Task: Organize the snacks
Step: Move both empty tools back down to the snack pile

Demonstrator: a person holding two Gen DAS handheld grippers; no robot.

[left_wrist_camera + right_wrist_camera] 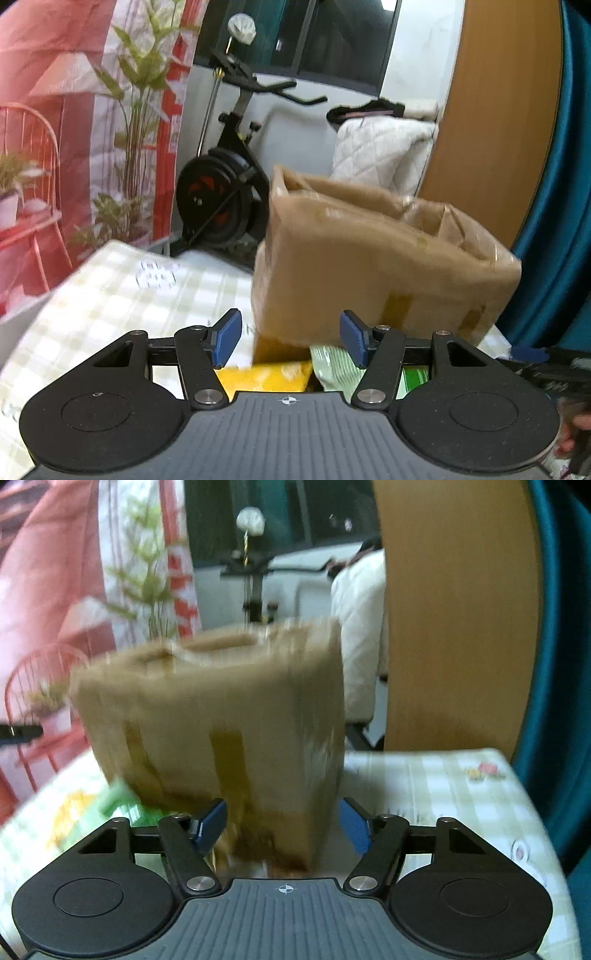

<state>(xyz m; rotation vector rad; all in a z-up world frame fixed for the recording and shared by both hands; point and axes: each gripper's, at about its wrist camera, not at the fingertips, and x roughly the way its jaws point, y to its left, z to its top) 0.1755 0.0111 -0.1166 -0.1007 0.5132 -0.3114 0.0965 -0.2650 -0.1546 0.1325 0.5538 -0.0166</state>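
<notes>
A brown taped cardboard box (369, 258) with an open top stands on the checked tablecloth, just ahead of both grippers. In the left wrist view my left gripper (290, 339) is open and nothing is between its blue pads. Below it lie a yellow snack packet (266, 376) and a pale green packet (332, 365) at the box's foot. In the blurred right wrist view my right gripper (282, 825) is open facing the box (221, 716), with the box's lower corner showing between the fingers. A green packet (118, 801) lies to the left of the box.
The table (110, 295) carries a green-and-white checked cloth, with bare cloth (443, 794) right of the box. Behind it are an exercise bike (229, 177), a wooden panel (498, 129) and a teal curtain. A hand (572, 424) and part of the other gripper show at the right edge.
</notes>
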